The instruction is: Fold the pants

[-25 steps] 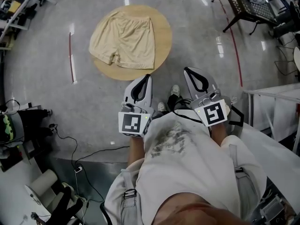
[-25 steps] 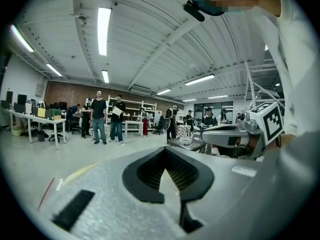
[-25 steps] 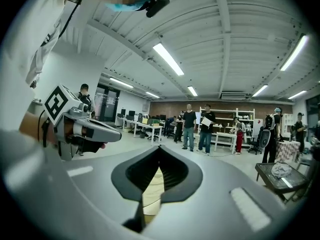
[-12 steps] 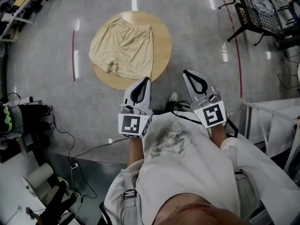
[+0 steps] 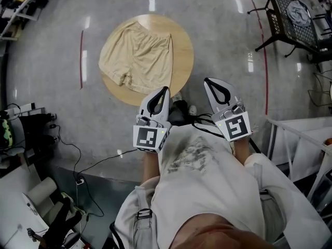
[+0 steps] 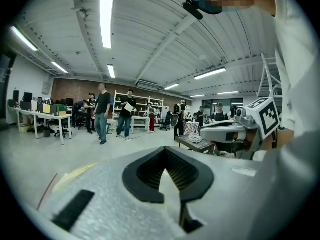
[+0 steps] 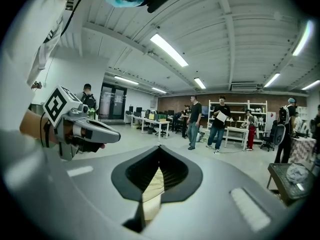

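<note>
We lose part of the round desk's (image 5: 182, 45) lower rim behind the left tool (image 5: 162, 92). The pants (image 5: 136, 56) lie flat on it, upper centre, above both tools; left and right tool (image 5: 210, 83) are pressed together, empty.

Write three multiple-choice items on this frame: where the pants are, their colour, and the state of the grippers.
1. Where do the pants lie?
A. on the round wooden table
B. on the floor
C. draped over a chair

2. What colour are the pants?
A. blue
B. beige
C. black

3. How do the left gripper and right gripper stand?
A. both open
B. one shut on the pants
C. both shut, empty

1 A: the head view shows them spread on the tabletop.
2 B: the cloth is pale tan.
3 C: each gripper view shows its jaws together with nothing between them.
</note>
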The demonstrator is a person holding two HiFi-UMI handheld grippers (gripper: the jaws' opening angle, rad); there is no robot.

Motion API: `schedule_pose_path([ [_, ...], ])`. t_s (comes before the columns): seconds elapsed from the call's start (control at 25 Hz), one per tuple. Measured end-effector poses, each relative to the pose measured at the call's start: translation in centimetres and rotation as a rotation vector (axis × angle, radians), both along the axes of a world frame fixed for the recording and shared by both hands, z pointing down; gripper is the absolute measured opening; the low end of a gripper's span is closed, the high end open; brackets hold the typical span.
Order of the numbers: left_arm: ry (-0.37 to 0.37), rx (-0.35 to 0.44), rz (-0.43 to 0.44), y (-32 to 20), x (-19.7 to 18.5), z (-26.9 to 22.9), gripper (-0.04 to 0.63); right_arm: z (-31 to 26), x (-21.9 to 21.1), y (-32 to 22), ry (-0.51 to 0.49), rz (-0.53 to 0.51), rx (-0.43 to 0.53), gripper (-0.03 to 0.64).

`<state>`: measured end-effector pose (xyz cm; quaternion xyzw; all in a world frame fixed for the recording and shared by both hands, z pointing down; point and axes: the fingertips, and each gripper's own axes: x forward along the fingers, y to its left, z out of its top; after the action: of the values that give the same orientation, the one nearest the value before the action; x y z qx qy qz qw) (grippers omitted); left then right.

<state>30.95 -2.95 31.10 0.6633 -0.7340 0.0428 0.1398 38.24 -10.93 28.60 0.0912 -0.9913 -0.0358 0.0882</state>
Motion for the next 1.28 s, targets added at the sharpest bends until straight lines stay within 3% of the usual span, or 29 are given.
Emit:
schedule_pose_path([
  [0.72, 0.073, 0.032, -0.044, -2.9, -11.1, 2.9, 0.008, 2.5, -12.8, -3.8, 0.125, -0.146, 0.067, 0.005],
  [1.04, 0.055, 0.021, -0.128, -4.0, -12.6, 2.0, 0.008, 2.7, -14.6, -4.6, 0.174, -0.273, 0.119, 0.005],
  [1.28, 0.035, 0.001, -0.229, -6.9, -12.7, 2.1, 0.008, 3.6, -15.1, -7.4, 0.156, -0.392, 0.074, 0.005],
])
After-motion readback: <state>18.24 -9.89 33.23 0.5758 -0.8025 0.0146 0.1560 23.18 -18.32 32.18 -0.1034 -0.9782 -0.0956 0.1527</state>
